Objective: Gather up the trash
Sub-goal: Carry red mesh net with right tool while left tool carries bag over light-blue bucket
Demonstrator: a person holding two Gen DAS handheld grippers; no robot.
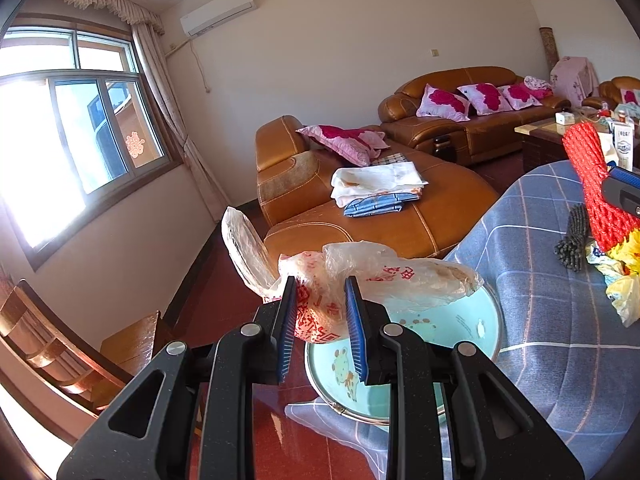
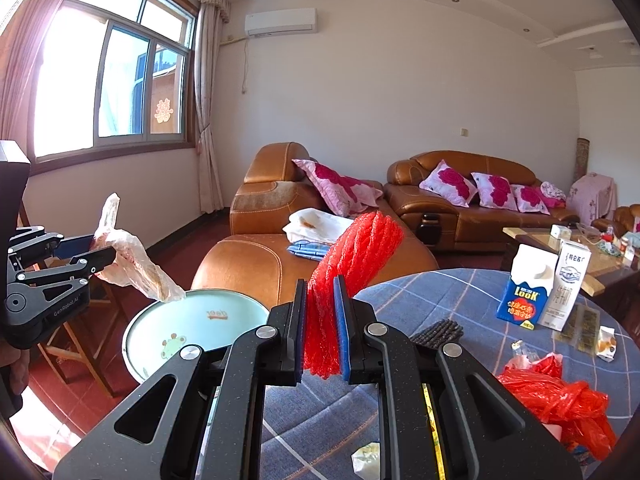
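Left gripper (image 1: pixel 322 312) pinches a crumpled clear plastic bag (image 1: pixel 360 276) with red print, lower centre, above a pale-blue tray (image 2: pixel 200 320) marked "deer". Right gripper (image 2: pixel 320 320) clamps red foam netting (image 2: pixel 352 264), centre. Blue carton (image 2: pixel 524 296) reads "LOOK".

A worktop (image 2: pixel 460 292) under a blue checked cloth carried two milk cartons (image 2: pixel 544 288) near its far edge, a crumpled red plastic bag (image 2: pixel 560 400) at its right edge, and a dark ridged piece (image 2: pixel 436 334) nearer its middle.
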